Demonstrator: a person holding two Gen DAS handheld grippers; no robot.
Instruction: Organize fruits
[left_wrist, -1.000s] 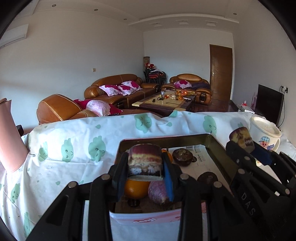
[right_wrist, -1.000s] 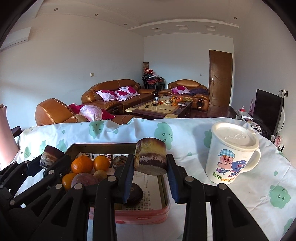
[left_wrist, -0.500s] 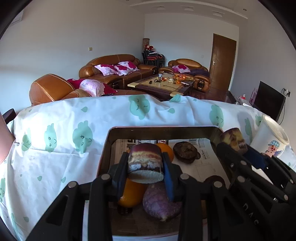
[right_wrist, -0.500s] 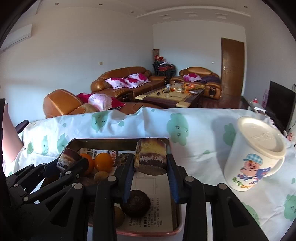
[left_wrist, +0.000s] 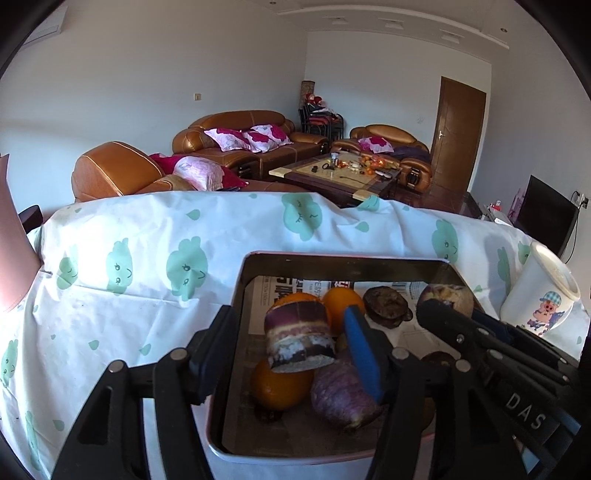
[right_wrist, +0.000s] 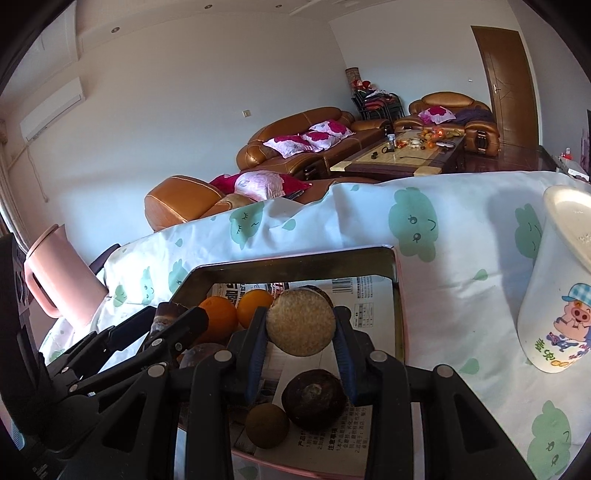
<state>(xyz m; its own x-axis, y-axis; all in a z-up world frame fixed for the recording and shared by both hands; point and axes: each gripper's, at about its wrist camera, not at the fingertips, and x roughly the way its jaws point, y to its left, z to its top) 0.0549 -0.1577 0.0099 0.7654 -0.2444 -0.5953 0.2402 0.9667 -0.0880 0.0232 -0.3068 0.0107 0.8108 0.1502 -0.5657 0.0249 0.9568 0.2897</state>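
Mid-placement, I judge. Left gripper (left_wrist: 314, 339) is spread, its sugarcane chunk (left_wrist: 299, 336) loose above the tin tray (left_wrist: 236, 295), 9 o'clock side over the oranges (left_wrist: 279, 384). Right gripper (right_wrist: 301, 350) is clamped on the second chunk (right_wrist: 301, 322) above the 3 o'clock side; next: lower onto the paper liner, release.
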